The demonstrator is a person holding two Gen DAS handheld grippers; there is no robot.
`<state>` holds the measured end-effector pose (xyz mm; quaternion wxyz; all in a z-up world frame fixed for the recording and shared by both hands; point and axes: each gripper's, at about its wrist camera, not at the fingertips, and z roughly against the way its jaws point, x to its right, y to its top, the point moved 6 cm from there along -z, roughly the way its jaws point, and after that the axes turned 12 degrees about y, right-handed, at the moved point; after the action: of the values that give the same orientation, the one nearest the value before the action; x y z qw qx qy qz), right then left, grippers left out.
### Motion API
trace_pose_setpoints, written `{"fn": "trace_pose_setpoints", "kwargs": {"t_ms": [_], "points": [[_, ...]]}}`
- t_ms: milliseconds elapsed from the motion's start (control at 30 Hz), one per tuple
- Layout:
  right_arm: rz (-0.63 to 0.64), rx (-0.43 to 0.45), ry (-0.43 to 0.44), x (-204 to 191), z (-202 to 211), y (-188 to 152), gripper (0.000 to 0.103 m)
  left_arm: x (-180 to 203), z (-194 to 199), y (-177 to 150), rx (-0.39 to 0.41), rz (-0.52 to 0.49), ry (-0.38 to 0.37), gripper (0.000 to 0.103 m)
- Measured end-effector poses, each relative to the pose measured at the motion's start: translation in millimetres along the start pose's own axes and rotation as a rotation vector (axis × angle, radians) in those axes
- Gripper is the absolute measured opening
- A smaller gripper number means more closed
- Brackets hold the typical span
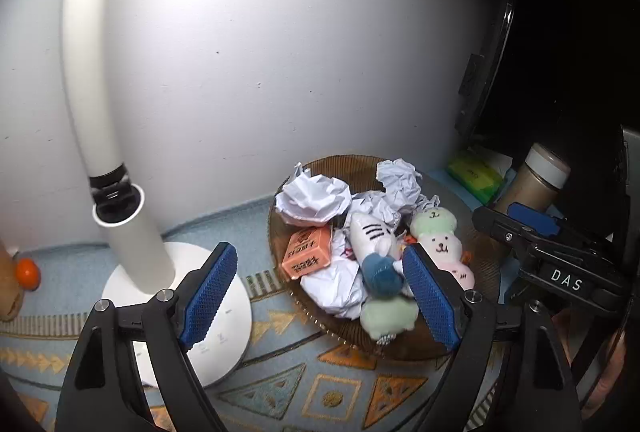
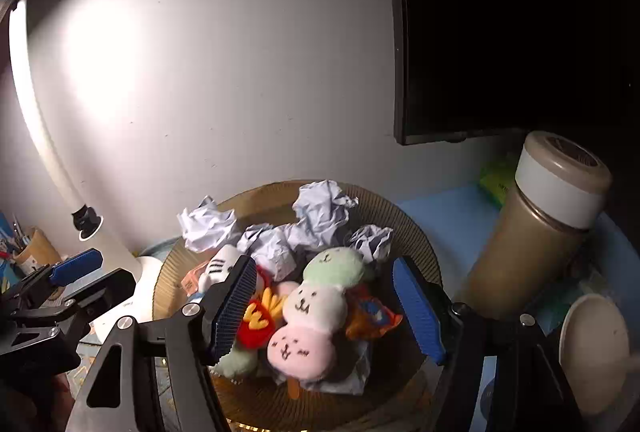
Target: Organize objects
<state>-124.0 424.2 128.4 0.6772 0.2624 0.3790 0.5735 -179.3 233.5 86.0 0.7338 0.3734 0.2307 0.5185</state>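
A brown ribbed glass bowl [image 1: 486, 260] [image 2: 412, 232] holds crumpled white paper balls [image 1: 314, 198] [image 2: 320, 214], an orange box [image 1: 306, 252], a white shark plush [image 1: 370, 234] and a green-white-pink dango plush [image 2: 316, 306] [image 1: 438, 238], also a red fries plush [image 2: 258, 318]. My left gripper [image 1: 320, 290] is open and empty over the bowl's near left rim. My right gripper [image 2: 326, 306] is open and empty, its fingers either side of the dango plush, above it.
A white desk lamp [image 1: 132, 248] stands left of the bowl on a patterned mat [image 1: 280, 384]. A beige thermos [image 2: 536, 232] and a white cup [image 2: 596, 348] stand right of the bowl. A dark monitor [image 2: 500, 32] hangs behind. A green packet [image 1: 474, 172] lies at the back.
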Motion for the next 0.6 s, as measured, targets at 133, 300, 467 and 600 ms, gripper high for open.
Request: {"fn": "trace_pose_setpoints", "kwargs": {"t_ms": [133, 300, 467, 600], "points": [[0.021, -0.015, 0.035, -32.8, 35.3, -31.8, 0.081, -33.0, 69.6, -25.8, 0.035, -0.023, 0.08, 0.084], [0.011, -0.093, 0.147, -94.3, 62.6, -94.8, 0.084, -111.2, 163.4, -60.5, 0.055, 0.031, 0.22, 0.103], [-0.006, -0.25, 0.224, -141.6, 34.6, -167.8, 0.084, -171.0, 211.6, -109.4, 0.024, 0.133, 0.372, 0.102], [0.032, -0.296, 0.211, -162.1, 10.1, -201.2, 0.084, -183.3, 190.3, -159.6, -0.027, 0.185, 0.421, 0.102]]}}
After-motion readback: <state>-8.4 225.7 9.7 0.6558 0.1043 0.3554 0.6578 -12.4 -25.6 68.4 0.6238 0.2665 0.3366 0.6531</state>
